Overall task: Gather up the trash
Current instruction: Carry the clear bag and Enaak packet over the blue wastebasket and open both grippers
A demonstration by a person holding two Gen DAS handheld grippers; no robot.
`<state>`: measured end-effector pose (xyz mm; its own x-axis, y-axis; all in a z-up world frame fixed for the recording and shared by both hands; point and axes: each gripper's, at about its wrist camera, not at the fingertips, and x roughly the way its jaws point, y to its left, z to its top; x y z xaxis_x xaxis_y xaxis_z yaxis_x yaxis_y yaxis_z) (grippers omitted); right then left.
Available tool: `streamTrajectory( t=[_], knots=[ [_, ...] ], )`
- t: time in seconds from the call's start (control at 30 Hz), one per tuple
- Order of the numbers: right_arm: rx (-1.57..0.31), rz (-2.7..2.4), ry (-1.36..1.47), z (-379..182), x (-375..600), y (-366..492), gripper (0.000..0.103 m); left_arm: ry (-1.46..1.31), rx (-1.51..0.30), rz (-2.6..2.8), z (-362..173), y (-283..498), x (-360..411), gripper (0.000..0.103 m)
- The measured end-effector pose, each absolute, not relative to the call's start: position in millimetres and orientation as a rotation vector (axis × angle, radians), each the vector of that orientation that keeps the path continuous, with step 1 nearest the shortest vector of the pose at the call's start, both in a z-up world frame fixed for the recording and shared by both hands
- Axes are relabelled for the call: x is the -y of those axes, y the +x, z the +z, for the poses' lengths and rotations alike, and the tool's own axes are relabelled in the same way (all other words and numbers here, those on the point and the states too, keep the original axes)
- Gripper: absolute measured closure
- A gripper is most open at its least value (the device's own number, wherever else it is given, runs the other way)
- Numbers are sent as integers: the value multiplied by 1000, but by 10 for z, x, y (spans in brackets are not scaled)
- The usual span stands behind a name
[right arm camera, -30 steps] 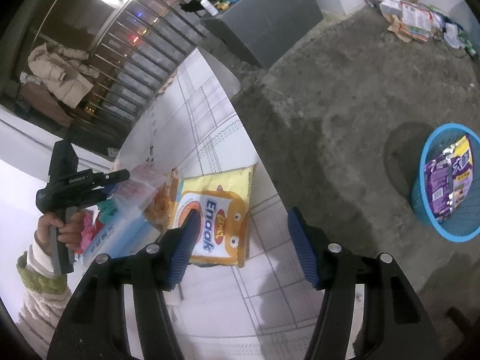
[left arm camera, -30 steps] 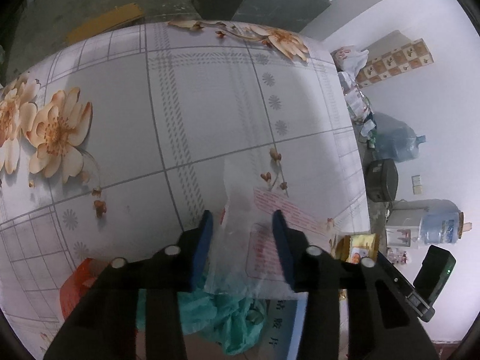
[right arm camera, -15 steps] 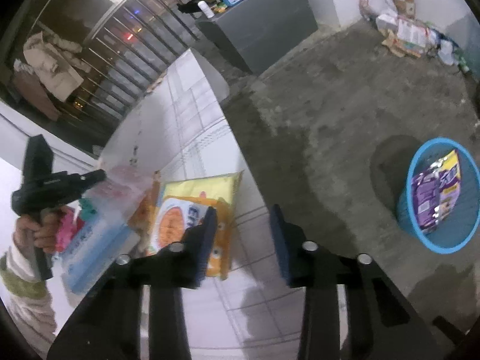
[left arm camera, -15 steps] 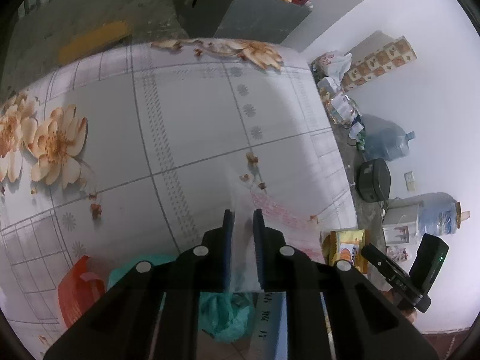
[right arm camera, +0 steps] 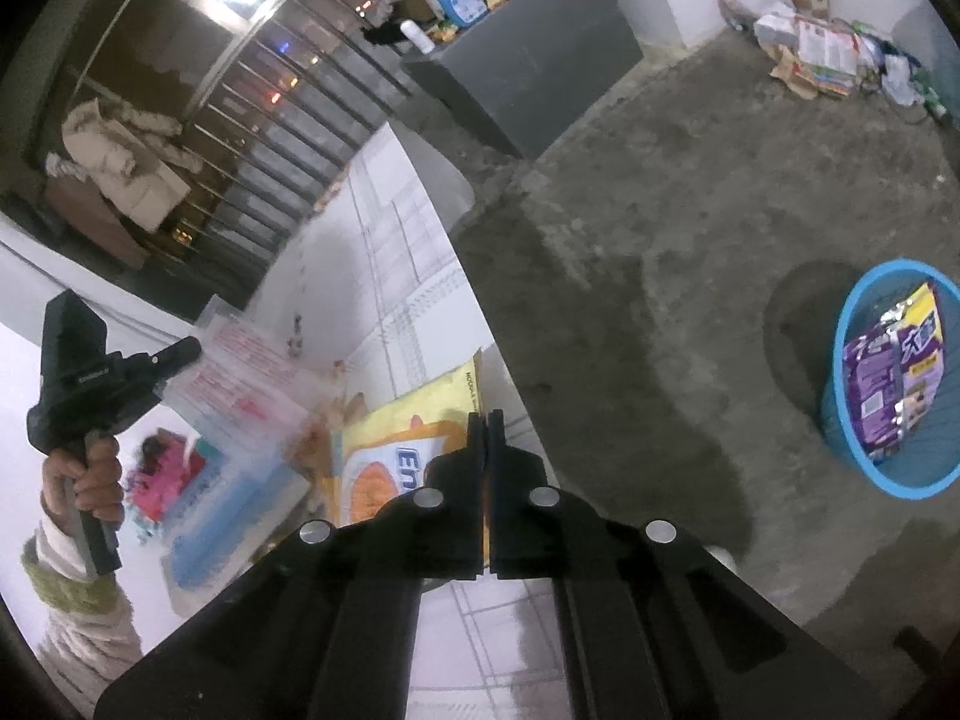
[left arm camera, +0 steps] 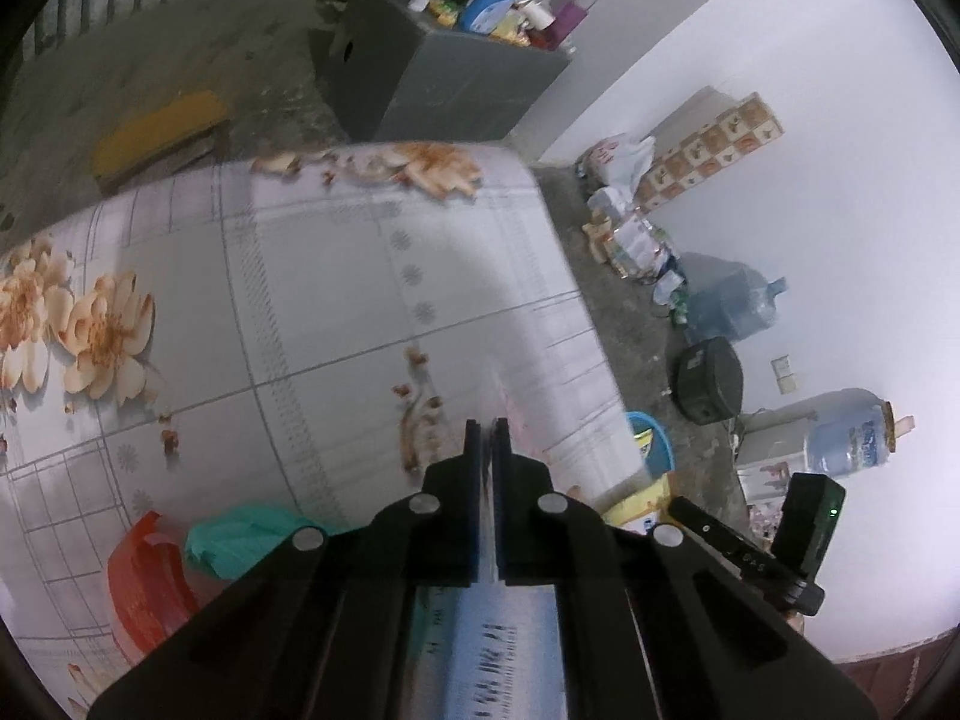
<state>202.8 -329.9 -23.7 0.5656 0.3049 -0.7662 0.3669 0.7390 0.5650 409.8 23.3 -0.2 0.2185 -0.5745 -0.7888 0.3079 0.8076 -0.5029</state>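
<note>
Now the left tongs (left arm camera: 487, 429) pinch a clear plastic bag (right arm camera: 240, 384) above the bench (left arm camera: 336, 300). The right tongs (right arm camera: 486, 420) pinch the yellow noodle packet (right arm camera: 414, 420) on the bench edge.

the left claw (left arm camera: 486, 429) points steeply downward, its pads pressed together on a thin clear plastic bag (right arm camera: 240, 372). a hand (right arm camera: 84, 477) in a striped sleeve cuff grips its handle, seen from the right wrist view. the right claw (right arm camera: 485, 420) also tilts downward, pads pinched on a yellow snack packet (right arm camera: 408, 438).
</note>
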Motion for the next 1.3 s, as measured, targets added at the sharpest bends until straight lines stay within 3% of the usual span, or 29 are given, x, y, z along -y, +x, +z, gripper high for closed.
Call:
streamTrajectory(
  t=[0.47, 0.77, 0.97, 1.3],
  knots=[
    [-822, -103, 846, 84, 3776, 1611, 103, -253, -1055, -730, 731, 3837, 237, 101],
    [-683, -372, 926, 101, 4639, 637, 103, -48, -996, -917, 1018, 3453, 1547, 101],
    [-694, -588, 944, -170, 4994, 63, 103, 172, -988, -1017, 772, 3070, 2758, 101],
    [-790, -795, 983, -1011, 5430, -204, 103, 483, -997, -1141, -287, 2442, 4435, 100]
  ],
)
